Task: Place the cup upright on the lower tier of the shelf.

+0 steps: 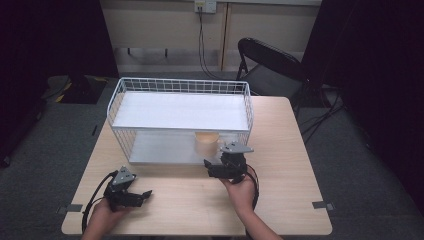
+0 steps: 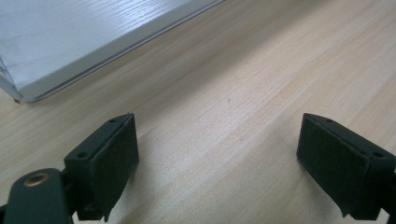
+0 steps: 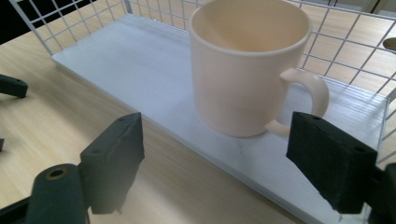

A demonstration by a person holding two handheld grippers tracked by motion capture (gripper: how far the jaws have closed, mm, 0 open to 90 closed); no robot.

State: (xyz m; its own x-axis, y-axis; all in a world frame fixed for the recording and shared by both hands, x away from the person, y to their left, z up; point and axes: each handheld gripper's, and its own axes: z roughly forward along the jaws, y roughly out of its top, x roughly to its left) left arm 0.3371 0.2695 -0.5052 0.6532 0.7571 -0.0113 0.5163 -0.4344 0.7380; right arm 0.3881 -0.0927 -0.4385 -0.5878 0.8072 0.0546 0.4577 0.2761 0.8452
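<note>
Right now my right gripper (image 1: 226,167) hangs just in front of the cream mug (image 3: 247,65), jaws spread wide and holding nothing. The mug stands upright on the lower shelf (image 1: 160,150) of the white wire rack (image 1: 182,86), near its right end and close to the front edge, with its handle (image 3: 308,93) pointing toward my right-hand jaw. As I judge it, the step is to take hold of the mug, and the handle is the snag: if I push straight in, the right jaw meets the handle before the body. I would shift a little left or turn my wrist so both pads bracket the round body, go in low under the upper shelf, then close gently and evenly so the mug does not skid back toward the mesh. My left gripper (image 1: 131,196) rests released over the bare worktop (image 2: 261,70), well apart from the mug, near the rack's front left corner.
</note>
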